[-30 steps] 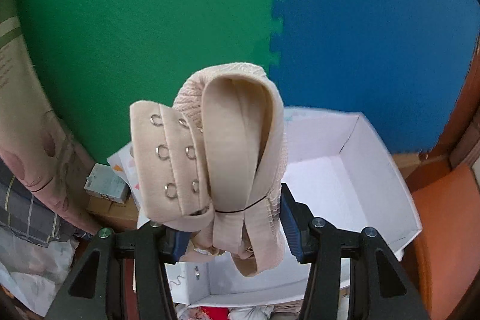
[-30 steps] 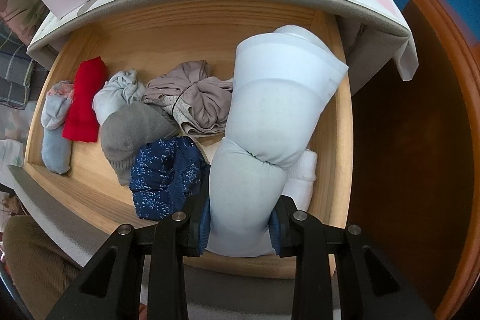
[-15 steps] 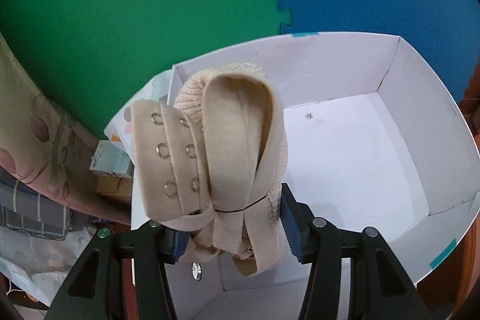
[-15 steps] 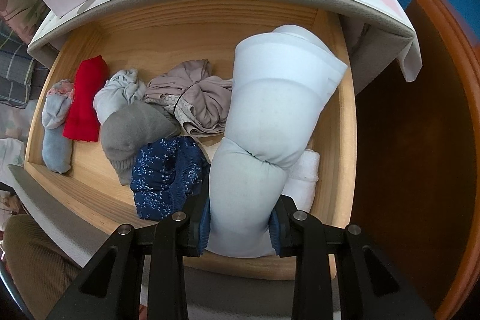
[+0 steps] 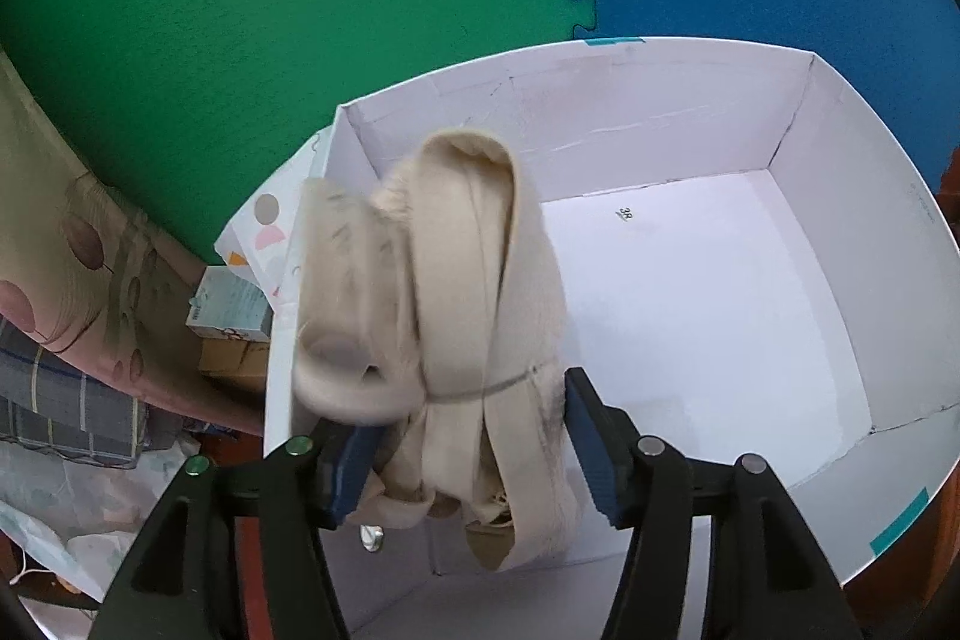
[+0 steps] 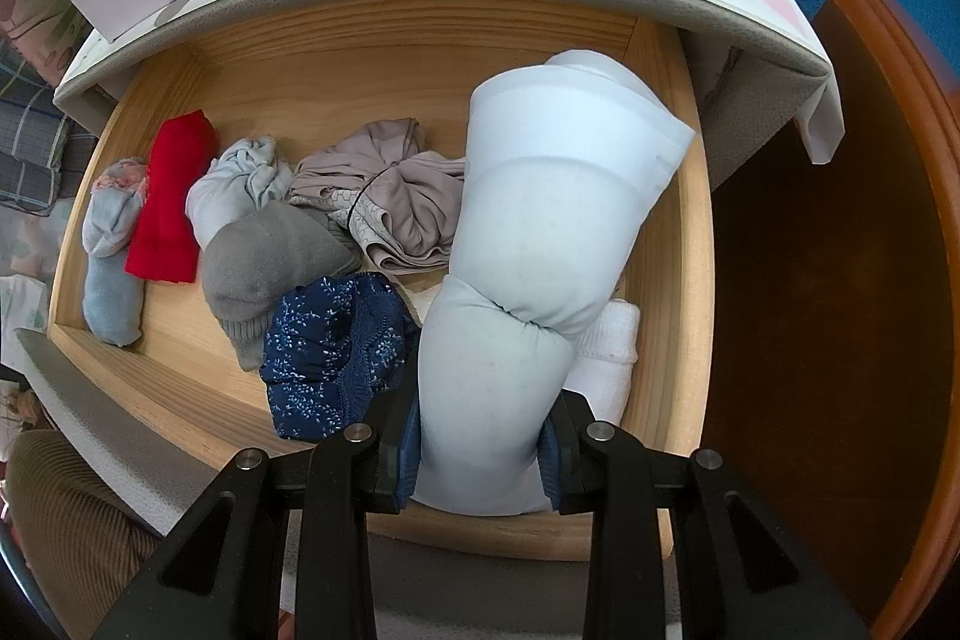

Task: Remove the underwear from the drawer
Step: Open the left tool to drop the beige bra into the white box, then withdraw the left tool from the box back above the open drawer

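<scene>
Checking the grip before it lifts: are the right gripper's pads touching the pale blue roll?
Touching. The right wrist view shows both pads pressed against the sides of the pale blue roll, no gap either side.
</scene>
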Demonstrator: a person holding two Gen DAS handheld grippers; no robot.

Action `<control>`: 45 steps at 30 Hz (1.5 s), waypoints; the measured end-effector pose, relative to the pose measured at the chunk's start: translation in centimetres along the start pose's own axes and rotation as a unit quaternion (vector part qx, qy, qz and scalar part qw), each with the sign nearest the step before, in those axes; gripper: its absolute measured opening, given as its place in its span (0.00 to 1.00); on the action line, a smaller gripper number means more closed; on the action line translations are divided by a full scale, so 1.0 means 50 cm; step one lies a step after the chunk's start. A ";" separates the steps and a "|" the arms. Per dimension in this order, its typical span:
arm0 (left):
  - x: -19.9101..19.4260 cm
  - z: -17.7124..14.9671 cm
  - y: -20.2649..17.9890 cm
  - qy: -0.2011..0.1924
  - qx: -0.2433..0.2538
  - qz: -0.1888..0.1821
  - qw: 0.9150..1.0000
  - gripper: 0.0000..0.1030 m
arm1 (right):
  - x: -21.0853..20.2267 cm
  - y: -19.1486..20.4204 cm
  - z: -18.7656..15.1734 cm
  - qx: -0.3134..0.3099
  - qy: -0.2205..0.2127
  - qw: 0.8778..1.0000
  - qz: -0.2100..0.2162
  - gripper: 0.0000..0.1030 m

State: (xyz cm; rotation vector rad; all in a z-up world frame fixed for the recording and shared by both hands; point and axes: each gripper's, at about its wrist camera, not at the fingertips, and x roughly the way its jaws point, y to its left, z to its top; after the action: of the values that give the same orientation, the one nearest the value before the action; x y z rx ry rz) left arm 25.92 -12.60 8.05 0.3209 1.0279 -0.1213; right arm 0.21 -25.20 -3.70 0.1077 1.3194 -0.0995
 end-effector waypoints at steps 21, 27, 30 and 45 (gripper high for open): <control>-0.177 -0.032 0.054 -0.053 0.003 -0.026 0.998 0.68 | 0.000 0.014 0.000 -0.005 0.001 1.000 -0.011 0.28; -0.239 -0.087 0.085 -0.074 0.010 -0.009 0.997 0.68 | -0.001 0.021 0.000 -0.008 0.001 1.000 -0.020 0.28; -0.252 -0.127 0.099 -0.072 0.016 -0.004 0.997 0.68 | -0.002 0.024 0.000 -0.011 0.001 1.000 -0.024 0.28; -0.158 -0.371 0.146 -0.024 -0.060 0.008 0.998 0.68 | -0.006 0.035 -0.001 -0.019 0.000 0.999 -0.036 0.28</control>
State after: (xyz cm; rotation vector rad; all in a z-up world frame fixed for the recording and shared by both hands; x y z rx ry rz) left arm 8.44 -0.15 7.48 0.2163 0.9809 -0.0514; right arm 0.31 -23.44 -3.41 0.0276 1.3243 -0.1361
